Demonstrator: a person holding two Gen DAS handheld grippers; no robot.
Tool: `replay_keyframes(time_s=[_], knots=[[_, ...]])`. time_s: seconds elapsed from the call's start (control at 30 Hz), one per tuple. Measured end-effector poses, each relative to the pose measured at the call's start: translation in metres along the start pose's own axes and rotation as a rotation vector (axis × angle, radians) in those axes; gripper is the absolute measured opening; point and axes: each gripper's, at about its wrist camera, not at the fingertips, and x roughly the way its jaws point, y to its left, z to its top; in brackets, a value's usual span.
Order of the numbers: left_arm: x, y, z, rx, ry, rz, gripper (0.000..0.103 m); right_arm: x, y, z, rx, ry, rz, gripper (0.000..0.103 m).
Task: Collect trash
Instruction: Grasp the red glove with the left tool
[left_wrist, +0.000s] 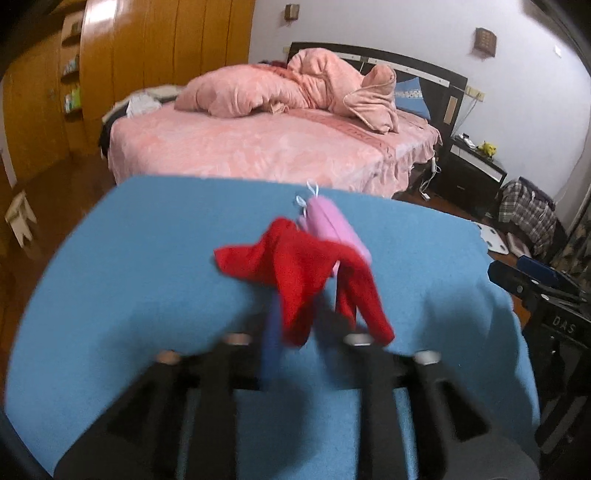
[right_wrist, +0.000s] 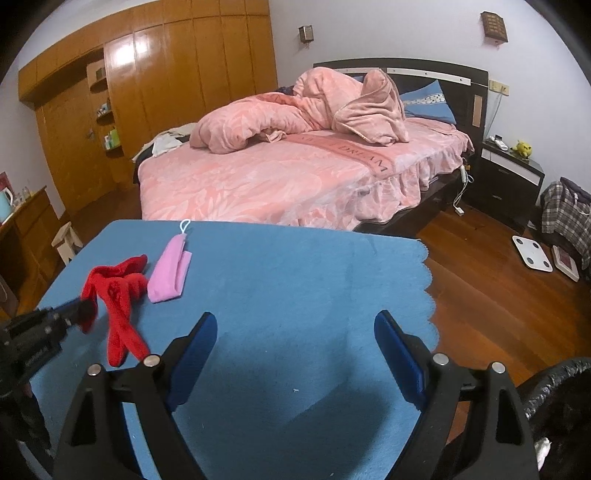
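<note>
A red cloth lies crumpled on the blue-covered table, with a folded pink cloth with a white loop just beyond it. My left gripper is at the near end of the red cloth. Its jaws stand partly apart, with the cloth draped between and over them; this view is blurred. My right gripper hovers open over bare blue cover, with nothing between its fingers; it also shows at the right edge of the left wrist view.
A black bag's rim shows at the bottom right, beside the table. Beyond the table stands a bed with pink bedding. A white scale lies on the wood floor, and a small stool stands to the left.
</note>
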Motion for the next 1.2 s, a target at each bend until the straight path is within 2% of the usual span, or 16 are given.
replay_keyframes(time_s=[0.03, 0.07, 0.23, 0.37, 0.5, 0.53, 0.57, 0.63, 0.73, 0.83, 0.93, 1.07, 1.2], knots=[[-0.001, 0.0, -0.001, -0.011, -0.007, -0.011, 0.049, 0.0, 0.0, 0.0, -0.001, 0.0, -0.001, 0.085], [-0.001, 0.0, -0.001, -0.014, -0.01, -0.019, 0.054, -0.001, -0.001, 0.0, -0.002, 0.0, -0.002, 0.085], [0.002, -0.013, 0.003, 0.004, -0.022, -0.037, 0.075, -0.001, -0.008, -0.001, -0.001, 0.008, -0.023, 0.085], [0.018, -0.023, 0.012, 0.006, -0.009, -0.032, 0.08, 0.0, -0.014, 0.0, -0.001, 0.009, -0.033, 0.085], [0.036, -0.027, 0.021, 0.001, 0.012, 0.0, 0.08, 0.003, -0.016, 0.0, -0.002, 0.012, -0.038, 0.085], [0.039, -0.028, 0.022, 0.008, 0.015, 0.018, 0.073, 0.003, -0.016, 0.0, -0.002, 0.013, -0.037, 0.085], [0.041, -0.029, 0.021, 0.016, 0.021, 0.028, 0.05, 0.003, -0.016, 0.0, -0.003, 0.012, -0.037, 0.085], [0.046, -0.027, 0.019, 0.02, 0.049, 0.02, 0.031, 0.005, -0.014, 0.001, -0.003, 0.012, -0.033, 0.085], [0.046, -0.021, 0.013, 0.01, 0.053, 0.013, 0.014, 0.007, -0.012, 0.001, -0.003, 0.012, -0.026, 0.085], [0.035, -0.013, 0.011, -0.008, 0.023, 0.005, 0.009, 0.009, -0.004, 0.002, -0.004, 0.011, -0.012, 0.085], [0.02, -0.003, 0.011, -0.02, -0.019, 0.01, 0.008, 0.011, 0.008, 0.003, -0.006, 0.002, 0.013, 0.085], [0.005, 0.018, 0.014, -0.026, -0.065, 0.052, 0.008, 0.018, 0.031, 0.008, -0.018, -0.004, 0.05, 0.085], [0.0, 0.04, 0.019, -0.029, -0.075, 0.091, 0.008, 0.028, 0.055, 0.014, -0.04, -0.009, 0.075, 0.085]])
